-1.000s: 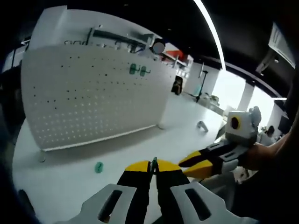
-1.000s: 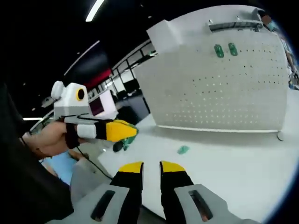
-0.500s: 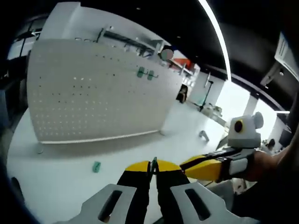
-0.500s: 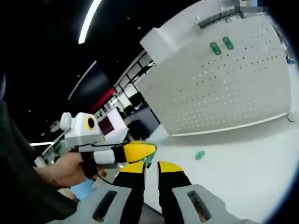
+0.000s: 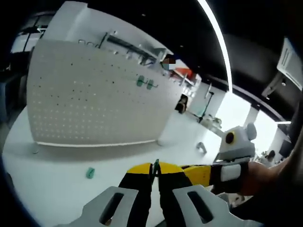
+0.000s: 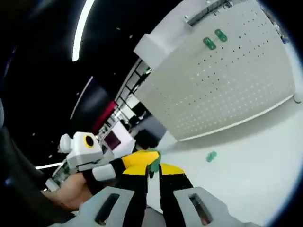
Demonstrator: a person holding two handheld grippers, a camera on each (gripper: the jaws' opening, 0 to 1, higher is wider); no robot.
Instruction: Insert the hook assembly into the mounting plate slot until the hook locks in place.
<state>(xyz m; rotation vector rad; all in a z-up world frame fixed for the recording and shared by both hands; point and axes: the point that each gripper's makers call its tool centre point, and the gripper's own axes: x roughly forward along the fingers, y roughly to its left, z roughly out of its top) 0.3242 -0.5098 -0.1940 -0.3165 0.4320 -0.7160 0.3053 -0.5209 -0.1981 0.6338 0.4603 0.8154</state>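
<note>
A green hook (image 5: 155, 166) is being pinched between the closed jaws of the left gripper (image 5: 155, 176). The right gripper (image 6: 151, 171), jaws narrowly parted, is being held beside it, well short of the pegboard (image 5: 90, 101), where two green hooks (image 5: 145, 83) are hanging; a green piece (image 5: 90, 173) is lying on the table (image 5: 57, 179)

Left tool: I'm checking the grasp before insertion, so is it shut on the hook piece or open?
Shut. In the left gripper view the left tool has its yellow tips pressed together on a thin green hook piece.
</note>
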